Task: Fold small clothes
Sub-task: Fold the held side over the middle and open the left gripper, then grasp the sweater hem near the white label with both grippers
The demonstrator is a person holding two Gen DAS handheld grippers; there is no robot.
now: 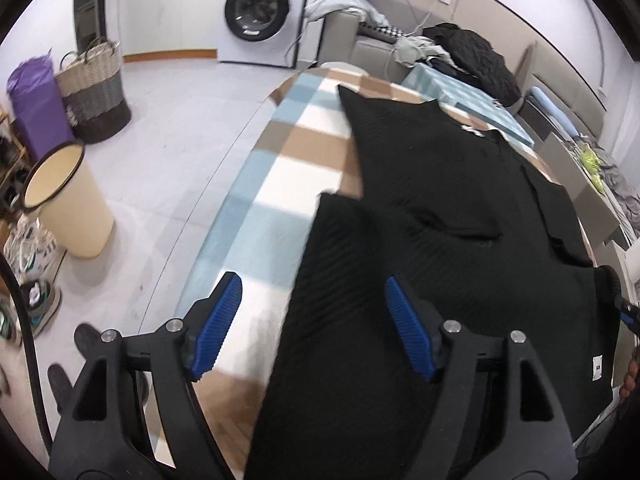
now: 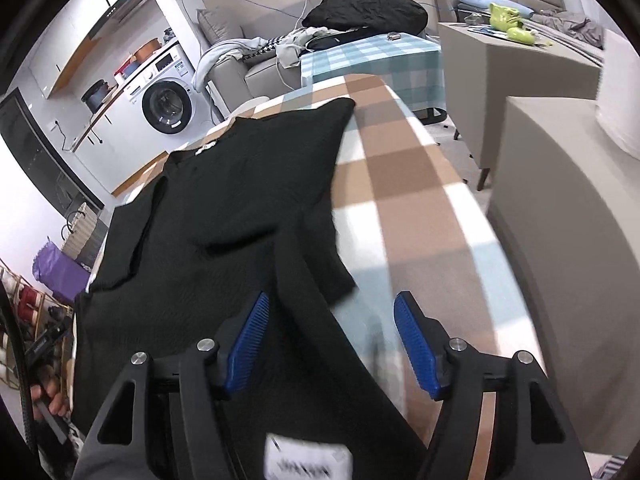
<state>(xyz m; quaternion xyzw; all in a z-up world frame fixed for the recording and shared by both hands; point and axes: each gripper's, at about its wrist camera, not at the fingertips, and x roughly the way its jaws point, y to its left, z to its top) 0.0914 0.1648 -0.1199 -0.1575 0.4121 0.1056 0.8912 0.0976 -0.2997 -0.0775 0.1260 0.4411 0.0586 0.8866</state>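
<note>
A black ribbed top (image 1: 440,200) lies spread on a table with a brown, white and blue checked cloth (image 1: 280,168), a sleeve folded over its body. My left gripper (image 1: 312,284) hovers open over the top's left edge; the hem runs below the blue pads, untouched. In the right wrist view the same top (image 2: 224,208) fills the left half of the checked cloth (image 2: 408,176). My right gripper (image 2: 331,300) is open above the top's right edge, pads clear of the fabric. A white label (image 2: 308,460) shows at the near hem.
Left of the table stand a cream bin (image 1: 68,204), a woven basket (image 1: 96,96) and a purple bag (image 1: 34,108). A washing machine (image 1: 262,12) is at the back. Beyond the table are a sofa with a black jacket (image 2: 364,8) and a teal-checked table (image 2: 376,60); a beige block (image 2: 560,216) stands right.
</note>
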